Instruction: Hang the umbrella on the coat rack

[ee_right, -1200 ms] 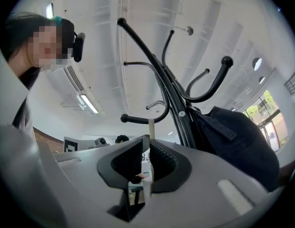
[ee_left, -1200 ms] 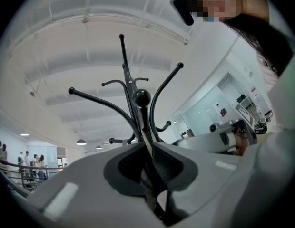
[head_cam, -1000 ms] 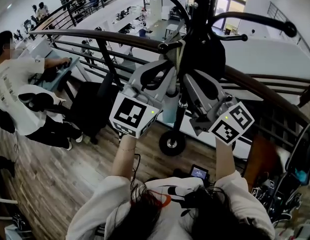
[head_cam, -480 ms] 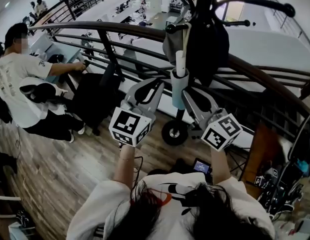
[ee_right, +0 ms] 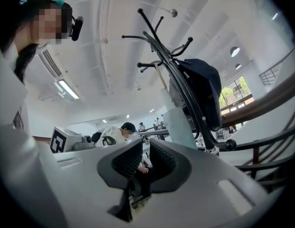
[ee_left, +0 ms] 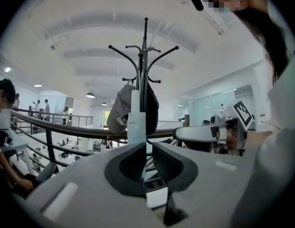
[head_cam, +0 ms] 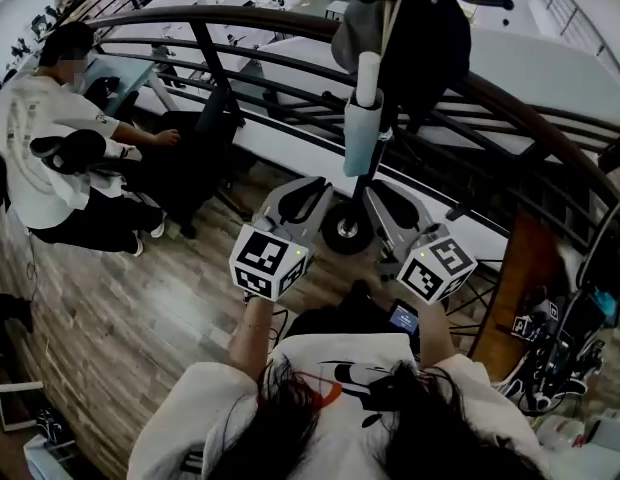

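The pale blue folded umbrella (head_cam: 362, 128) hangs upright against the black coat rack (head_cam: 366, 190), up by its hooks and clear of the floor. It also shows in the left gripper view as the umbrella (ee_left: 136, 122) in front of the rack (ee_left: 145, 56), and in the right gripper view as the umbrella (ee_right: 178, 122) beside the rack (ee_right: 171, 65). My left gripper (head_cam: 312, 190) and right gripper (head_cam: 390, 194) sit below the umbrella, on either side of the rack's pole, touching neither. Both are shut with nothing held, which the left gripper (ee_left: 148, 148) and right gripper (ee_right: 145, 148) views confirm.
A grey cap (head_cam: 352, 33) and a dark bag (head_cam: 427, 38) hang on the same rack. A curved black railing (head_cam: 260, 20) runs just behind it. A person (head_cam: 40, 138) sits at a desk on the left. Cables and gear (head_cam: 550, 353) crowd the floor at right.
Both grippers have dropped down and back from the rack's hooks toward its base. The umbrella has stayed up on the rack, no longer between the grippers.
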A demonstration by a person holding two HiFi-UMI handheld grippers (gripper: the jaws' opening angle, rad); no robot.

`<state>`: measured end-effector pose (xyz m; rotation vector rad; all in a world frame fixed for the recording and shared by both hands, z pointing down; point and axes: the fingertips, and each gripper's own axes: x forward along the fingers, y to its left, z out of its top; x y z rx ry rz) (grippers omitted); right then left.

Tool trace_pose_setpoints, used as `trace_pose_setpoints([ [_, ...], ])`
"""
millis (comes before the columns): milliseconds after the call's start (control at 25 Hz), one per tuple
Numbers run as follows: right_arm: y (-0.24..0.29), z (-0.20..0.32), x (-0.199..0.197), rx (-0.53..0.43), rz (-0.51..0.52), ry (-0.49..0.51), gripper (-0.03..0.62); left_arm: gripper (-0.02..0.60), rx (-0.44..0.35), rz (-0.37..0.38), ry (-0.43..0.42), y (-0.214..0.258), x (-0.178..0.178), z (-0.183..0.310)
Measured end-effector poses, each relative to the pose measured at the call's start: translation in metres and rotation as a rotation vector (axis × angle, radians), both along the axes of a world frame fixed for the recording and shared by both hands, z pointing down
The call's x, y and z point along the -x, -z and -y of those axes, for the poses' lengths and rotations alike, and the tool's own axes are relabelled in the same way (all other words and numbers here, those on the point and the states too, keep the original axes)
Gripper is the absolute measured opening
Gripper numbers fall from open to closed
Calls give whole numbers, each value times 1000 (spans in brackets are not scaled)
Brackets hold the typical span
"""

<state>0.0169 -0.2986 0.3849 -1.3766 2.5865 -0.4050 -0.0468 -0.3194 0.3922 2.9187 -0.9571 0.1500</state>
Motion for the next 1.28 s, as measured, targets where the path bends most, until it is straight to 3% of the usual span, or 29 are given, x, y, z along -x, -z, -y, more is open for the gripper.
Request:
trace_pose_setpoints([
  [320, -36, -41, 7, 86, -18, -69, 58, 35, 142, 57, -66, -63, 4, -48],
  [560, -55, -65, 6, 137, -25, -66, 58, 35, 178, 70, -68, -82, 1, -72],
  [840, -53, -102, -6, 132, -49, -67, 54, 35, 147, 77, -131, -79, -25, -118],
  [1280, -49, -214, -54, 121, -25, -93, 17, 35, 123, 33, -139, -53, -69, -223],
])
